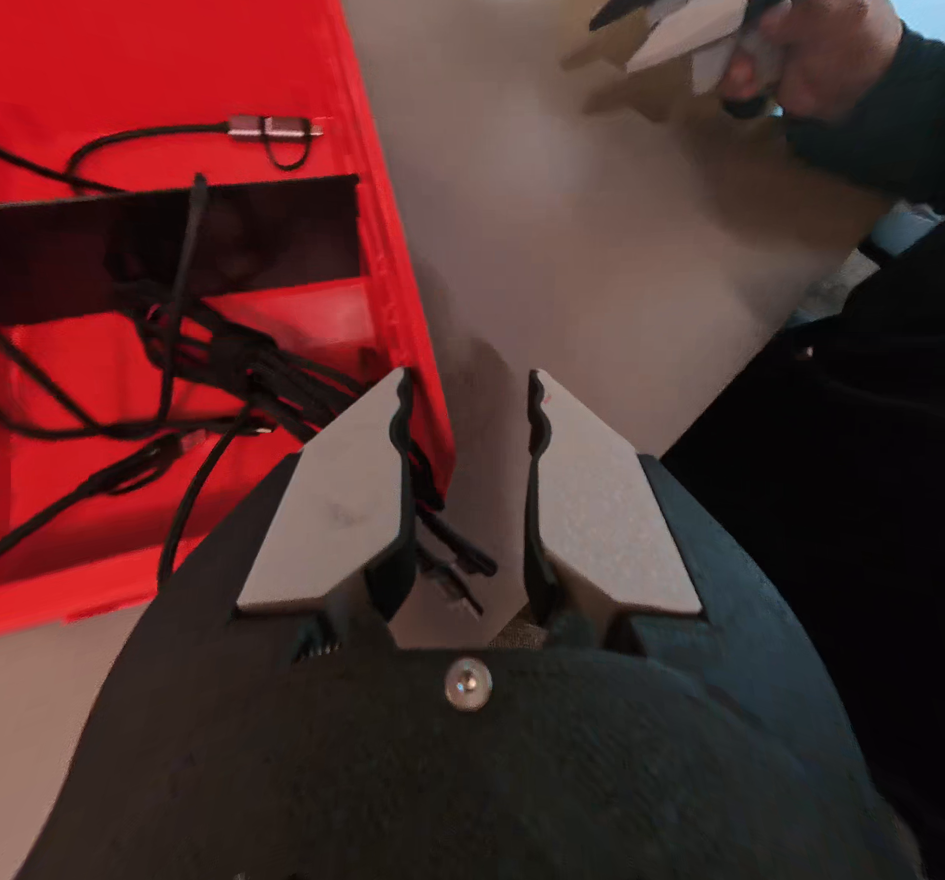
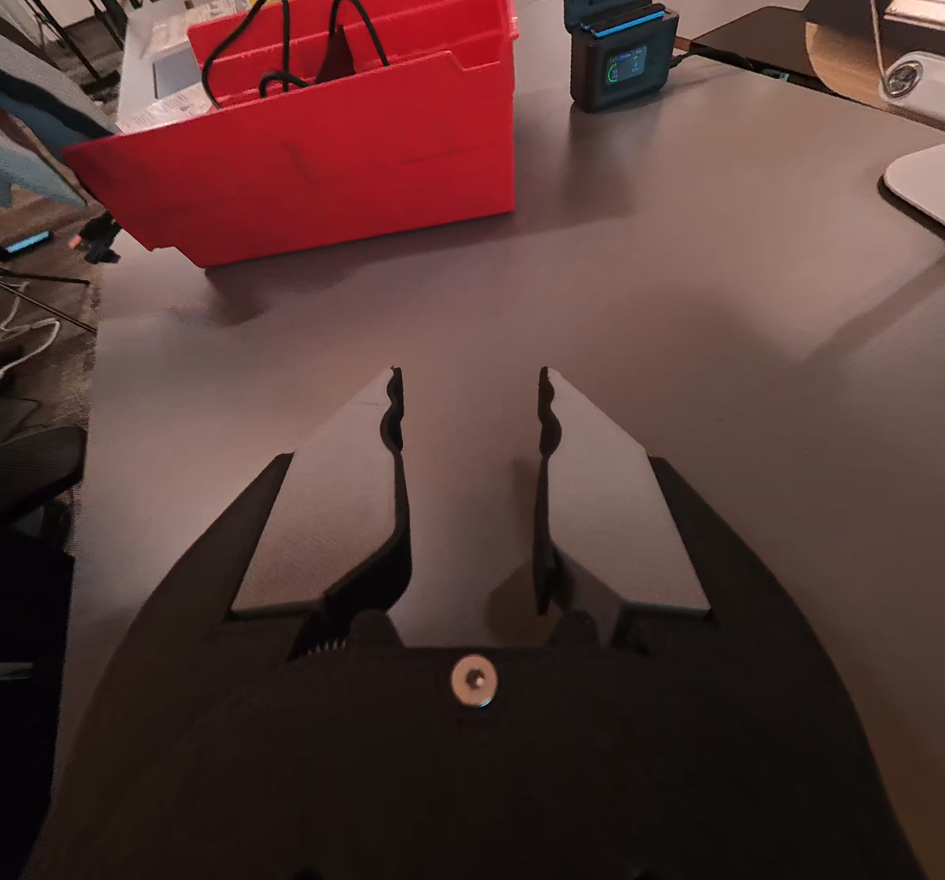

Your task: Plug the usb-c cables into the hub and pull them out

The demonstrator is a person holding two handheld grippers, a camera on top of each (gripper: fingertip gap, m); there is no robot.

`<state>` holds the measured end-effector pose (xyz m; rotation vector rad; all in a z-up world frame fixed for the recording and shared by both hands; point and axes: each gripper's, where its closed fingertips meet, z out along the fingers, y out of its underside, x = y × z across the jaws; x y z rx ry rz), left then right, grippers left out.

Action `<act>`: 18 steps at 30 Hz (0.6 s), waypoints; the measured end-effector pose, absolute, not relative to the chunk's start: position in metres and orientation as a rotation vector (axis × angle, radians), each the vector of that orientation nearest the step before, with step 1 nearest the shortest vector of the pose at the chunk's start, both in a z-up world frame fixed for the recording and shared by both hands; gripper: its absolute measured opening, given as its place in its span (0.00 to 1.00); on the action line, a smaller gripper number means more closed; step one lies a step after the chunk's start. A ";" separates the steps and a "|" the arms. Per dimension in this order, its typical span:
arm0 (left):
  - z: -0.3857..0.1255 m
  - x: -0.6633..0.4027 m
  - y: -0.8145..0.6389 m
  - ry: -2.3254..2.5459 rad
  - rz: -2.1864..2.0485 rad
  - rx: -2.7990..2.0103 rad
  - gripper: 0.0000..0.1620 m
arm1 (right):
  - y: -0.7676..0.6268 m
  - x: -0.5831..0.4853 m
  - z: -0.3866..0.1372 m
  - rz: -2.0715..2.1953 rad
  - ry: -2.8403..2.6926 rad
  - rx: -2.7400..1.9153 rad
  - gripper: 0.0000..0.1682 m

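Observation:
A red bin (image 1: pixel 153 37) holds a tangle of black cables (image 1: pixel 220 359) and a black divider plate (image 1: pixel 179 236). A cable end with a grey metal plug and adapter (image 1: pixel 276 128) lies in the far compartment. My left gripper (image 1: pixel 468 379) is open and empty over the bin's right rim. Some black cable ends (image 1: pixel 455 558) hang over that rim and show low between its fingers. My right gripper (image 2: pixel 470 374) is open and empty above the grey table (image 2: pixel 613 292), short of the bin (image 2: pixel 307 164). I cannot pick out a hub.
A black charging case with a lit screen (image 2: pixel 619 62) stands behind and to the right of the bin. A white stand base (image 2: pixel 920 180) sits at the right table edge. A hand holds the right gripper (image 1: pixel 613 44) at the top right of the left wrist view. The gap from one gripper's tips to the other's is roughly 25 cm.

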<state>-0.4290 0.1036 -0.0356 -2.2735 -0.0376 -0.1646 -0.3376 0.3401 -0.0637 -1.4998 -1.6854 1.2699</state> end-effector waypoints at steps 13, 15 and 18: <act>0.045 -0.504 0.172 0.094 0.268 -2.270 0.24 | 0.336 -0.327 -0.045 1.247 -1.665 -1.423 0.29; 0.029 -0.543 0.203 0.106 0.371 -2.374 0.26 | 0.335 -0.327 -0.048 1.240 -1.669 -1.428 0.28; -0.017 -0.597 0.243 0.008 0.362 -2.556 0.24 | 0.333 -0.327 -0.051 1.257 -1.667 -1.441 0.28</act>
